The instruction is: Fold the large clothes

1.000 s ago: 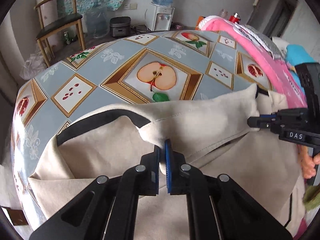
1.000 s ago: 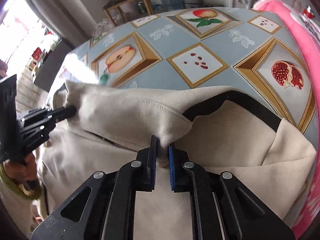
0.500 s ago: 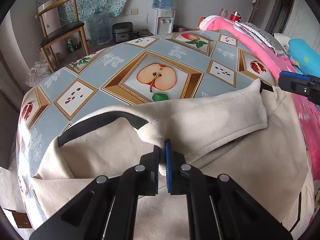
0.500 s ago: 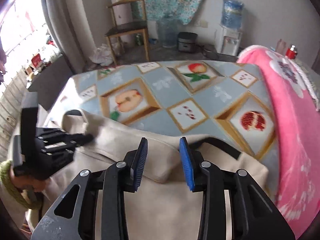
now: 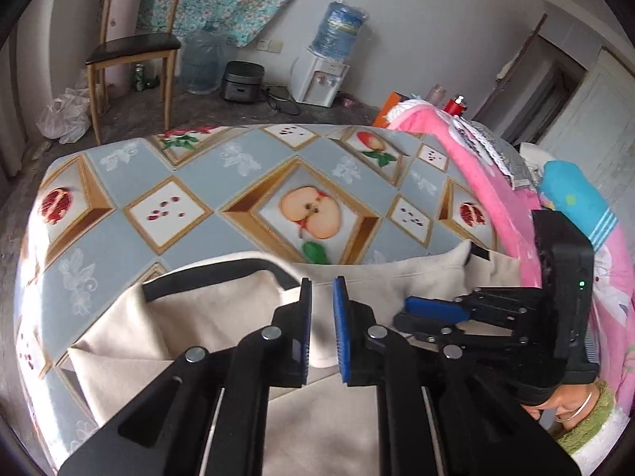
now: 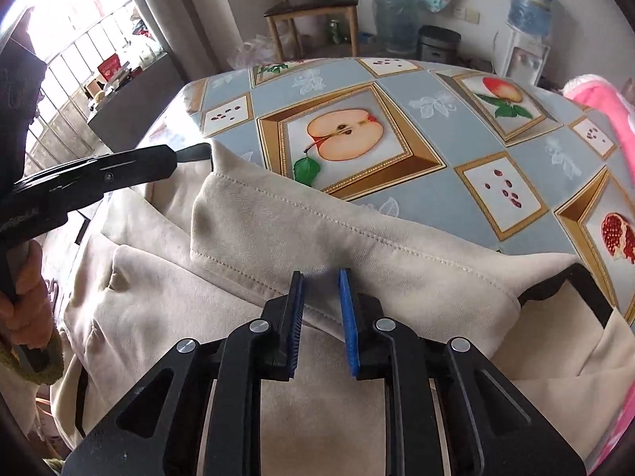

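left gripper (image 5: pixel 322 309) is parting its jaws just above the beige garment (image 5: pixel 198 329), nothing pinched. right gripper (image 6: pixel 320 301) is narrowing over the folded flap, pads clear of the cloth, on the fruit-print table (image 6: pixel 416 119).

Far half: bare tablecloth (image 5: pixel 222 166) is seen, open for passage.
Near half: covered by the garment (image 6: pixel 317 234).
Right edge: blocked by pink bedding (image 5: pixel 504 206).
Beyond table: chair (image 5: pixel 131 47), well apart.

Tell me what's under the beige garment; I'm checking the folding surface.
The beige garment lies on a fruit-print tablecloth, visible beyond its folded edge. Whatever lies beneath the cloth itself is covered.
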